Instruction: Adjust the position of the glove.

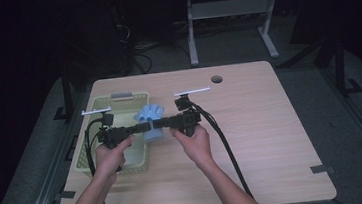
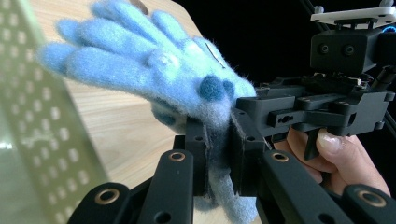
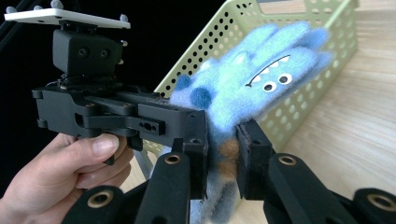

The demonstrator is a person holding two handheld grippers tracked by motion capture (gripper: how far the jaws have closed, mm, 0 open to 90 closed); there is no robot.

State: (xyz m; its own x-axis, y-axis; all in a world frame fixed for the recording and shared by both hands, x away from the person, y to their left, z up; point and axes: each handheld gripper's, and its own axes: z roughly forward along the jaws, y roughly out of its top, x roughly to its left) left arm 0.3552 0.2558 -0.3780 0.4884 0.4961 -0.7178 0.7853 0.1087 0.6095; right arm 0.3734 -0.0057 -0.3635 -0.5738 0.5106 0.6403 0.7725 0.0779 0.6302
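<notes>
Blue fuzzy glove [image 1: 151,121] is gripped at its cuff by both left tongs [image 1: 141,128] and right tongs [image 1: 163,124], lifted beside the green basket [image 1: 100,106], not yet dropped in.

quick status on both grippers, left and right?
Left gripper: closed on the blue fuzzy glove, pinching its cuff.
Right gripper: closed on the same glove's cuff, from the opposite side.

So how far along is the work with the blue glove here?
Done: the fuzzy blue monster glove is lifted and pinched at its cuff by both the left gripper and the right gripper. In hand: it hangs between them beside the green perforated basket. Left, probably: placing it into the basket and letting go.
</notes>
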